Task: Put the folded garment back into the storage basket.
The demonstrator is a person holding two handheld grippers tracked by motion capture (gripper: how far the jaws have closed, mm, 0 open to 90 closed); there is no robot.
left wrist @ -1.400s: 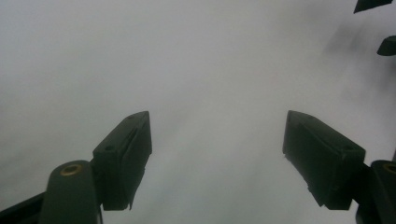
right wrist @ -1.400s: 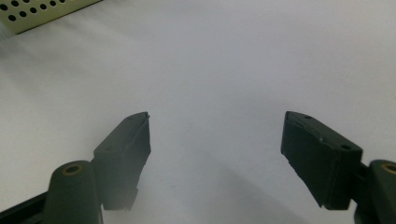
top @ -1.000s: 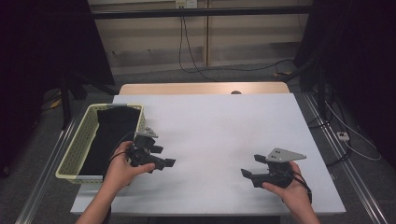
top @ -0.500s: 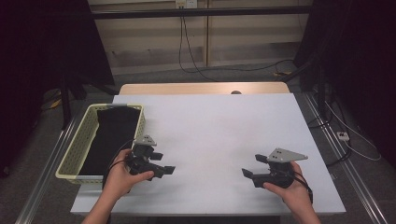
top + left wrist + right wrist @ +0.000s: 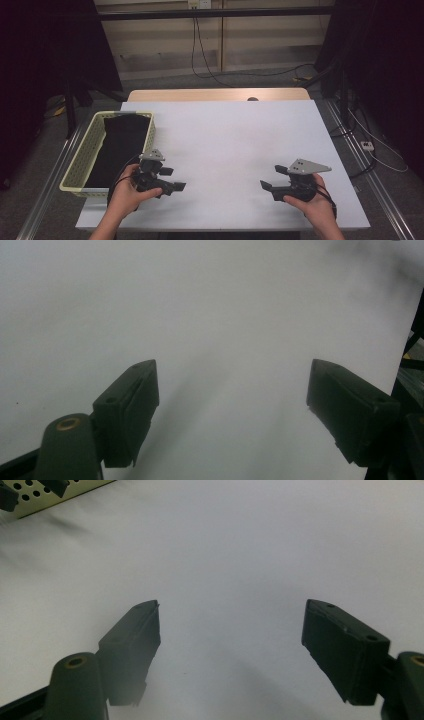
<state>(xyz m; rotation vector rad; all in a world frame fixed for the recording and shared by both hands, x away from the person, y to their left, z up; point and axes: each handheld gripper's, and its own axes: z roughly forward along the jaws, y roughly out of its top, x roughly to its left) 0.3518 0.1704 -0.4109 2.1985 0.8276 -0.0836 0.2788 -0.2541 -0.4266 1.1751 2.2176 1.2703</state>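
Black cloth (image 5: 119, 150) lies folded inside the pale yellow perforated basket (image 5: 80, 170) at the desk's left edge, and that is where the work's thing rests now, with nothing of it on the open surface. Over the last second the left gripper (image 5: 172, 179) has drawn back a little from the basket's near corner toward the desk's front edge, and its fingers (image 5: 130, 405) stand well apart with nothing but bare desk between them. The right gripper (image 5: 270, 179), near the front right corner, has kept its place; its fingers (image 5: 132, 645) are likewise spread and empty. Judging from this, the cloth looks already put away and both hands seem to be settling at rest, so little or nothing of the job appears left. The desk (image 5: 230, 145) is a plain white sheet, matte and unmarked, with a strip of wood (image 5: 215, 95) showing at its far edge. Beyond it the room is dim: dark drapes to either side, a pale wall panel, and cables (image 5: 210, 70) trailing down to the floor.
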